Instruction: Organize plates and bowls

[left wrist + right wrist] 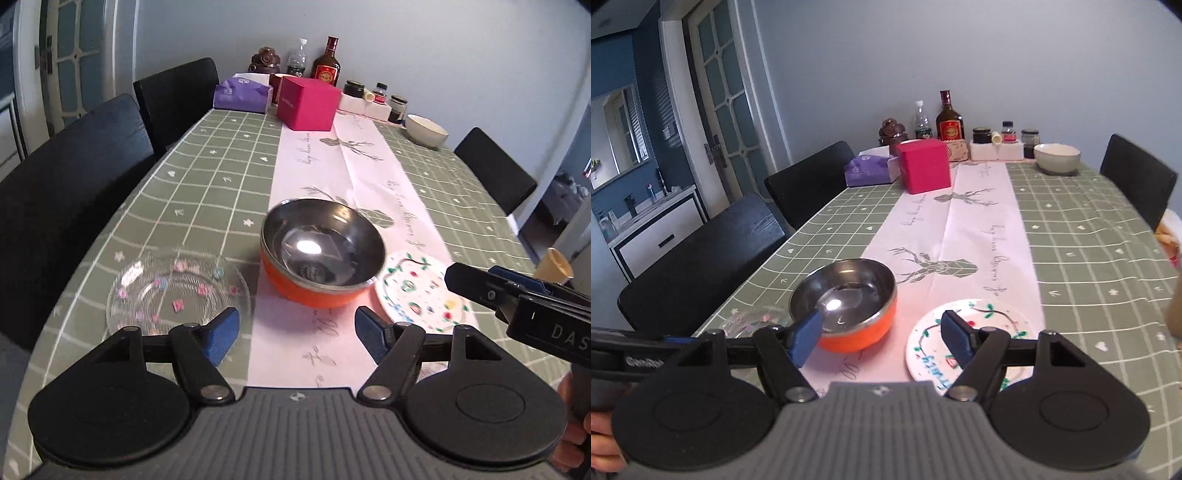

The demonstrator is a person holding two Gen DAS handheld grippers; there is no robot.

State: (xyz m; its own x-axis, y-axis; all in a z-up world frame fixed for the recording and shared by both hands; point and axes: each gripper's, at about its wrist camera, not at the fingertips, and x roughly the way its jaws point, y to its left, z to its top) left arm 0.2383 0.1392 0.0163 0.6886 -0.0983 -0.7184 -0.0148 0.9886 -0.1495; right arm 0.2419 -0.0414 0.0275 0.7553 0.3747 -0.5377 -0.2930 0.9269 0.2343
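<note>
Orange bowl (321,258) is seen on the tabletop (207,177), just ahead of the left hand-held gripper (295,334). Both that and the right hand-held gripper (879,341) are spread wide, nothing gripped. Painted plate (975,332) is partly covered by the right one.

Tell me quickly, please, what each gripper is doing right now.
Left gripper: open, holding nothing.
Right gripper: open, holding nothing.

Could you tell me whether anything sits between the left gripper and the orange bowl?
Nothing visible does. The left gripper stands open and empty, and only bare table runner lies between it and the orange bowl. The glass plate sits off to its left.
</note>
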